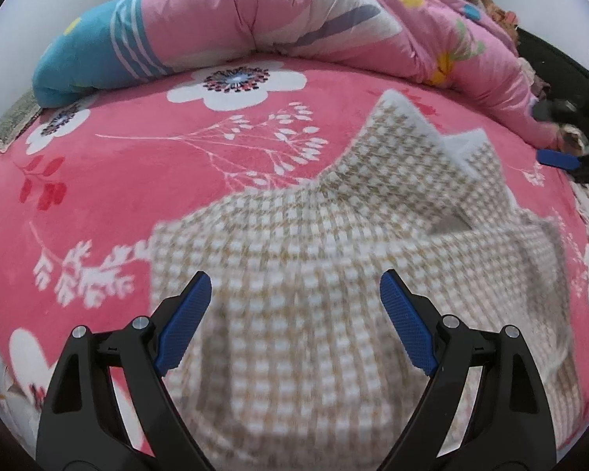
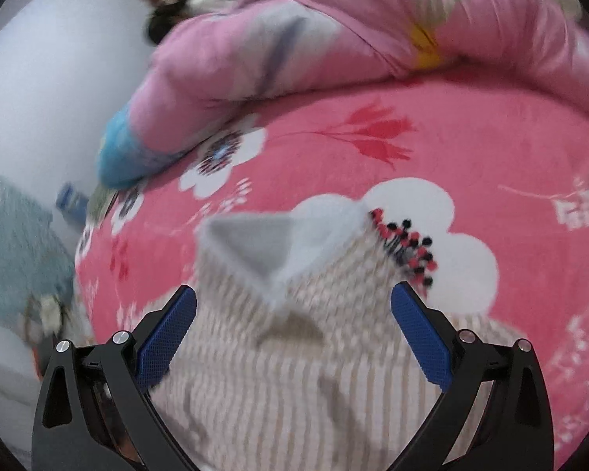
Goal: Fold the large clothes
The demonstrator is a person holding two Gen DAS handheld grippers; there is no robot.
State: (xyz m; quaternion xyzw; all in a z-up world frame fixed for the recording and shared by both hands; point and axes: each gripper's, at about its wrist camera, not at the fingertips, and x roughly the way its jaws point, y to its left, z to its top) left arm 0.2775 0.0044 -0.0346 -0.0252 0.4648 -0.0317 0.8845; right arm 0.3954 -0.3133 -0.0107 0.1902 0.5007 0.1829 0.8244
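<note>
Between folds: left gripper [image 1: 294,306] and right gripper [image 2: 294,325] both spread wide, empty, above checked garment [image 1: 333,243]; next, pinching an edge.

On the plush, matt pink blanket [image 1: 145,180] lies a fuzzy checked fleece garment [image 1: 302,259], a smooth cotton-looking quilt [image 1: 333,19] bunched beyond it, while the left gripper [image 1: 294,298] has matt black plastic arms and textured blue pads [image 1: 188,314].

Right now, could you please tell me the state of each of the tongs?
Left tongs: open, holding nothing, above the checked garment.
Right tongs: open, holding nothing, above the same garment.
</note>
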